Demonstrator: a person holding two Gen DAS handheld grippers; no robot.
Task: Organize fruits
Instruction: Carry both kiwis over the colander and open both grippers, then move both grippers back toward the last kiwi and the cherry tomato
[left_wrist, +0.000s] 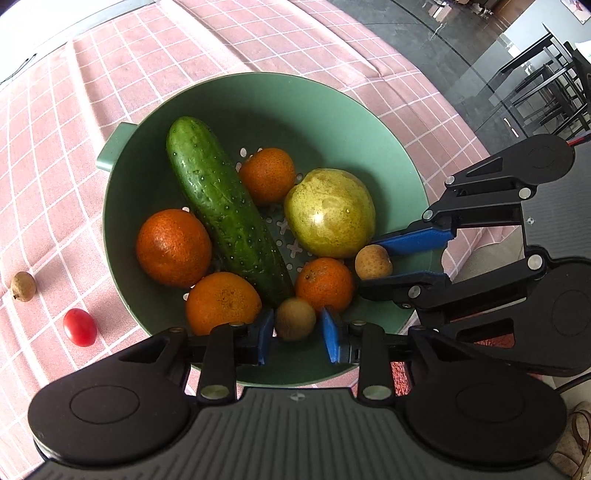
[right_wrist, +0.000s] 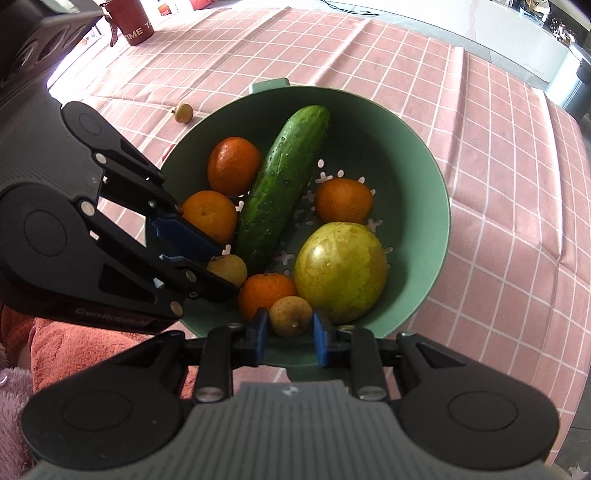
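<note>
2 longans sit at your fingertips. Your left hand-held gripper (left_wrist: 297, 332) stands slightly open around the loose longan (left_wrist: 295, 319), its pads seemingly off the skin, low inside the near wall of the green colander (left_wrist: 388, 147). Widen fully before lifting away so nothing drags out. Your right hand-held gripper (right_wrist: 289, 332) is nearly closed, pinching the gripped longan (right_wrist: 290, 315). Lower it beside the tangerine (right_wrist: 266, 295) just ahead, then let go gently. Farther out on the surface, a cherry tomato (left_wrist: 79, 327) and a stray longan (left_wrist: 23, 286) wait.

Fruit-filled green colander (left_wrist: 332, 110) on checked cloth (left_wrist: 74, 166)
</note>
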